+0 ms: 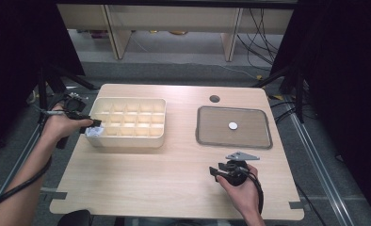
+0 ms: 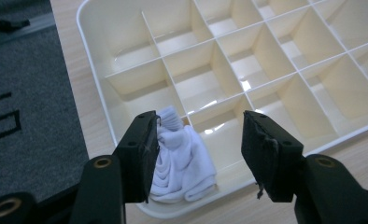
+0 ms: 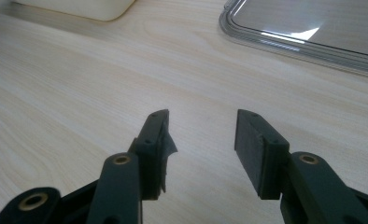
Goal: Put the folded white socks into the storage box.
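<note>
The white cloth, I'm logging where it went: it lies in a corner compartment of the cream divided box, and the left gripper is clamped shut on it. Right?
Not quite. The white cloth does lie in a corner compartment of the cream divided box, but the left gripper is open, as the left gripper view shows.

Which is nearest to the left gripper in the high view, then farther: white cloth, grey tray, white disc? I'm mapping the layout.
From the left gripper:
1. White cloth, at its jaws, in the organiser's near-left corner.
2. Grey tray, right half of the table.
3. White disc, at the tray's middle.
</note>
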Tool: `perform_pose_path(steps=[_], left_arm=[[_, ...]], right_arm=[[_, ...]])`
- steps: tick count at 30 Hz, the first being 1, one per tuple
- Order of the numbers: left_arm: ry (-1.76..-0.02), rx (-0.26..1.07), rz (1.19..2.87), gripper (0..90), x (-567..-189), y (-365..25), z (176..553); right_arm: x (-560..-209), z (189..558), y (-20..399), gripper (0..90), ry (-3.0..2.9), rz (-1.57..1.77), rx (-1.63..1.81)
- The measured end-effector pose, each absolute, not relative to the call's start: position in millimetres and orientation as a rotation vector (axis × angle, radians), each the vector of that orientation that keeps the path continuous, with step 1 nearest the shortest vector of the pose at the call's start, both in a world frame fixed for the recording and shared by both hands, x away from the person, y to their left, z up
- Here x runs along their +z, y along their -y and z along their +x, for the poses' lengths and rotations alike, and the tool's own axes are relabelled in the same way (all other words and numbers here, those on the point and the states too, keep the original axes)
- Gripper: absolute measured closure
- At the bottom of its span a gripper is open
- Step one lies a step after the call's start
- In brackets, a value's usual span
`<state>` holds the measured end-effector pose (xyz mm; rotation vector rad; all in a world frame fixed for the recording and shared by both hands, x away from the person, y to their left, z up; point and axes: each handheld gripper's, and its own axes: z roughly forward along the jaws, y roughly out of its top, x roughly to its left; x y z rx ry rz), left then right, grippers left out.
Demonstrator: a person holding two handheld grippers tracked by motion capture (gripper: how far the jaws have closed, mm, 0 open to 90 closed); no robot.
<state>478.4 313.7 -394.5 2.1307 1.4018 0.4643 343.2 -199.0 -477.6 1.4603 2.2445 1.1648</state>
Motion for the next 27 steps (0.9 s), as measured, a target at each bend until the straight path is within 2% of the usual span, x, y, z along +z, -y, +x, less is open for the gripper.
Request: perform_pose_path(steps=[5, 12, 27], left_arm=[[-1.349, 0.528, 2.068, 42.0, -398, -303, 454], [-1.29, 0.542, 2.05, 40.4, -408, -293, 423], [-1.222, 0.582, 1.967, 38.8, -419, -272, 382]], right_arm=[[-477, 343, 201, 55.3, -2.238, 1.472, 1.145], [-476, 342, 200, 54.8, -2.23, 1.507, 1.143], [-478, 341, 202, 54.0, -2.215, 1.512, 1.148]])
